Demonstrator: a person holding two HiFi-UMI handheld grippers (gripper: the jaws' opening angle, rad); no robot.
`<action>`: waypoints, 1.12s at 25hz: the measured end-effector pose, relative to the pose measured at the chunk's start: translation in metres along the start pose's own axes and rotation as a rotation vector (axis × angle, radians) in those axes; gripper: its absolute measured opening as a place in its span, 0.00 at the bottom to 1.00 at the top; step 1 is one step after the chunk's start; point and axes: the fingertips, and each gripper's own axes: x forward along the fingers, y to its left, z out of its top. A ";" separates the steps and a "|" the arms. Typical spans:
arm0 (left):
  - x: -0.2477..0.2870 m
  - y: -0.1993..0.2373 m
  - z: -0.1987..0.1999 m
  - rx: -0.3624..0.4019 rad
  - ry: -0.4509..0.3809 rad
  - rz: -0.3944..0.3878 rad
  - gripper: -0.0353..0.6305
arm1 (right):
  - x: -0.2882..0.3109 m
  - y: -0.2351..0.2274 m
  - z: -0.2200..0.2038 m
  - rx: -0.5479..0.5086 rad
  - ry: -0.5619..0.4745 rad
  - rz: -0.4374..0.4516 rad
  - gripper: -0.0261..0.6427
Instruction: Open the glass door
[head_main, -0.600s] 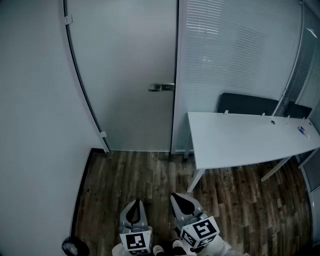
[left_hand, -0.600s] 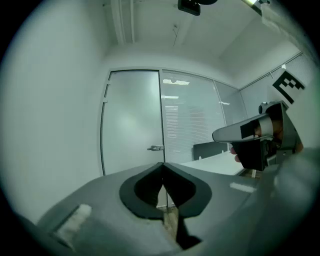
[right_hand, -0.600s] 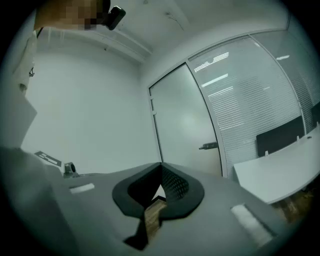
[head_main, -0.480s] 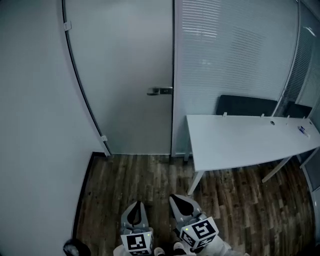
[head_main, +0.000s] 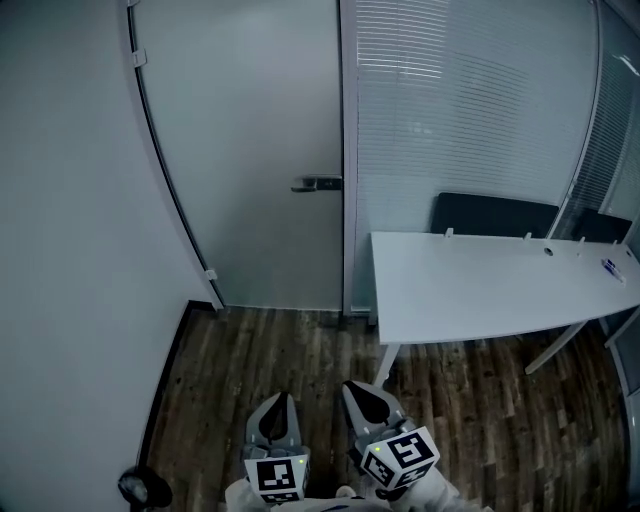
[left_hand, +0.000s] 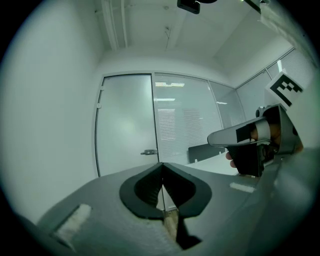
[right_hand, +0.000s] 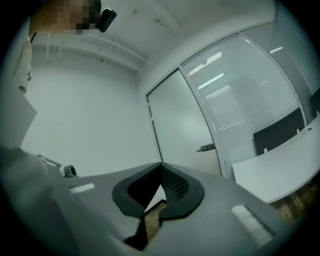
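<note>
The frosted glass door (head_main: 250, 150) stands closed ahead, with its metal lever handle (head_main: 318, 184) at the right edge. Both grippers are held low and level, side by side over the wooden floor, well short of the door. My left gripper (head_main: 278, 398) is shut with nothing between its jaws, and my right gripper (head_main: 355, 385) beside it is shut and empty as well. In the left gripper view the jaws (left_hand: 162, 165) point at the door (left_hand: 125, 125) and handle (left_hand: 149, 152). The right gripper view shows its jaws (right_hand: 161, 165) with the handle (right_hand: 206, 148) off to the right.
A white table (head_main: 480, 280) with dark chairs (head_main: 495, 213) behind it fills the right side, in front of a glass wall with blinds (head_main: 450, 100). A plain white wall (head_main: 70, 250) runs along the left. A small dark round object (head_main: 140, 487) lies on the floor at bottom left.
The head view has shifted slightly, so the door handle sits a little lower and further left. Both grippers stay low and shut, a touch lower in the picture.
</note>
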 end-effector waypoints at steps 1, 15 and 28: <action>0.001 -0.002 -0.001 -0.002 -0.001 0.004 0.06 | 0.000 -0.002 0.000 0.004 0.000 0.004 0.05; 0.073 0.056 -0.016 -0.073 -0.005 0.026 0.06 | 0.084 -0.020 -0.007 -0.010 0.026 -0.004 0.05; 0.203 0.172 -0.027 -0.048 0.020 -0.039 0.06 | 0.246 -0.039 -0.010 0.006 0.051 -0.079 0.05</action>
